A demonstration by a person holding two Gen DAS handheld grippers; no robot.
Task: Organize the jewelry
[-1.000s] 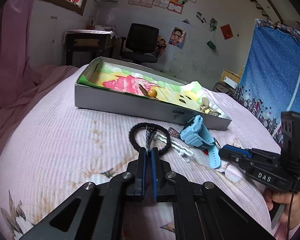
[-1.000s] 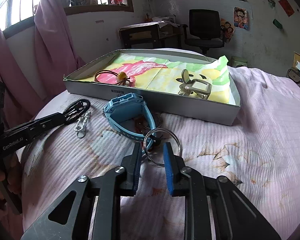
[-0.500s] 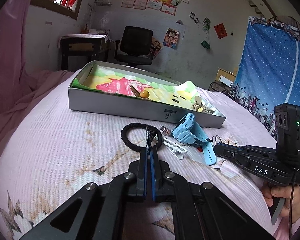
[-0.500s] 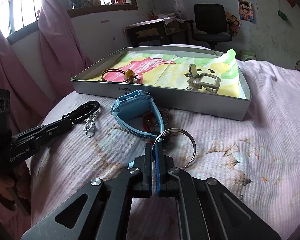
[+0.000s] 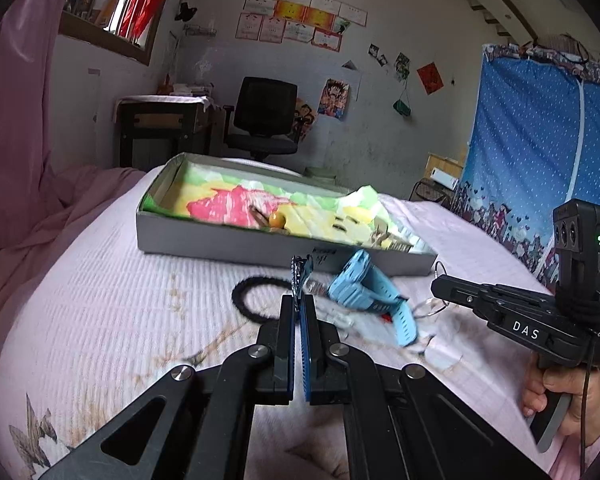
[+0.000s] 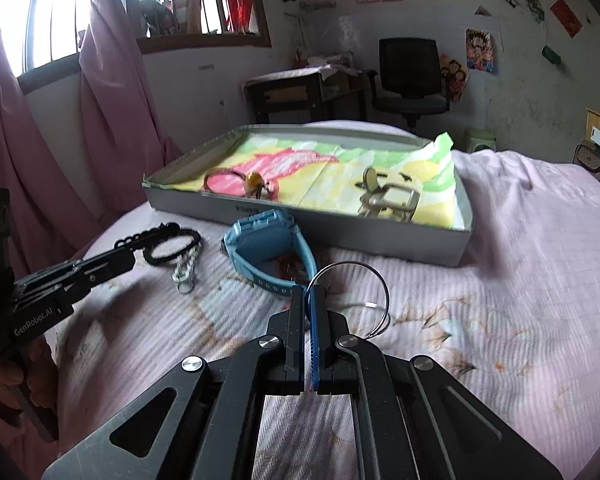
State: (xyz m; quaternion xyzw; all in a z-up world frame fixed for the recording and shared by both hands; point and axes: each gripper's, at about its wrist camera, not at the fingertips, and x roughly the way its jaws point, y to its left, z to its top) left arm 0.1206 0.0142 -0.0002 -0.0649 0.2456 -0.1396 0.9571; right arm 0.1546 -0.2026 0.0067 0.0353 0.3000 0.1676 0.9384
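Pickup step, both tongs pinched shut: left gripper point(image 5: 299, 280) on the black braided bracelet point(image 6: 171, 249), right gripper point(image 6: 310, 294) on the wire hoop point(image 6: 380, 280); next, carry both toward twelve o'clock into the tray point(image 6: 380, 246), I judge.

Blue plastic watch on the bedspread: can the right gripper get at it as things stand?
Probably not yet. The right gripper is shut on the silver wire ring. The blue plastic watch lies just ahead, uncovered, so the path looks free once the ring is released.

The blue watch point(image 5: 364, 292) is motion-blurred (its face unreadable), and its strap hides most of the red trinket point(image 6: 288, 270).
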